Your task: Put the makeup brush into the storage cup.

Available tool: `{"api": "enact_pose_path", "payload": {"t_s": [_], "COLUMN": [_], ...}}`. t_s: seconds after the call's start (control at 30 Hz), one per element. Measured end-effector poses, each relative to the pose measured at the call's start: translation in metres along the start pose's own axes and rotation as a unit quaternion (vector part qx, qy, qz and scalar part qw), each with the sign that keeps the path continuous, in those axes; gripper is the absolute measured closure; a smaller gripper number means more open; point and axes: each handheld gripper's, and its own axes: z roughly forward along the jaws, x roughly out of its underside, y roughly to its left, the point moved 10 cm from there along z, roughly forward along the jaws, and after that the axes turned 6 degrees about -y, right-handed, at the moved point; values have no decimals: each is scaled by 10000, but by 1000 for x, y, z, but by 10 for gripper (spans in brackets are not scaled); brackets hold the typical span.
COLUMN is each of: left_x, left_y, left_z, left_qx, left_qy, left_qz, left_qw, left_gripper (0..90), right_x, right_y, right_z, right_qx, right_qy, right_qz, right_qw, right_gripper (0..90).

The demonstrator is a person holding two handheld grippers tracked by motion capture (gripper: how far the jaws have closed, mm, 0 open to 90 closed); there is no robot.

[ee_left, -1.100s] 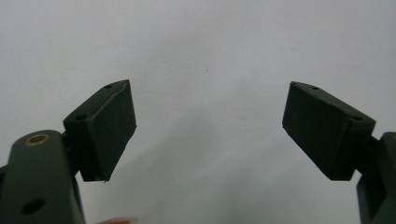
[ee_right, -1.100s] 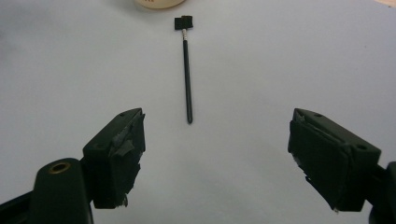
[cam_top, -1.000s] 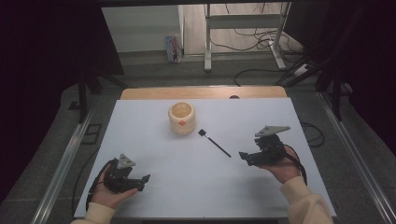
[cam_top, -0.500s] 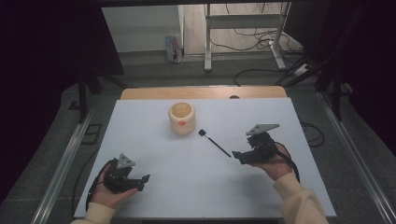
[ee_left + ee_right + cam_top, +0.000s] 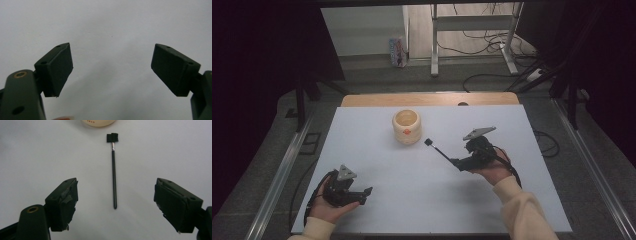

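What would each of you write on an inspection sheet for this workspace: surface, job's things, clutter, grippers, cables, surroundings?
Surface: white table top, wooden strip at its far edge.
Job's things: cream cup, upright, open top; thin black brush lying flat beside it, apart from it.
Clutter: nothing seen.
Grippers: left gripper jaws open over bare table; right gripper jaws open, flanking the brush's handle end, not touching.
Cables: one trails from each gripper; more lie on the floor behind.
Surroundings: metal stand legs, dark curtains.
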Motion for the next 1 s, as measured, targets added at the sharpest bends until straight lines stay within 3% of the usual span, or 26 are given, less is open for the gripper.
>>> {"api": "enact_pose_path", "payload": {"t_s": [1.0], "left_x": [1], "left_y": [-1], "left_z": [0], "left_qx": [11], "left_qy": [18], "left_qz": [27], "left_qw": [10000], "left_gripper": [186], "right_x": [-15], "right_y": [5], "right_z": [28], "right_qx": [-75], "right_qy": [244], "right_qz": [-70], "right_qw": [9997], "right_gripper": [201]}}
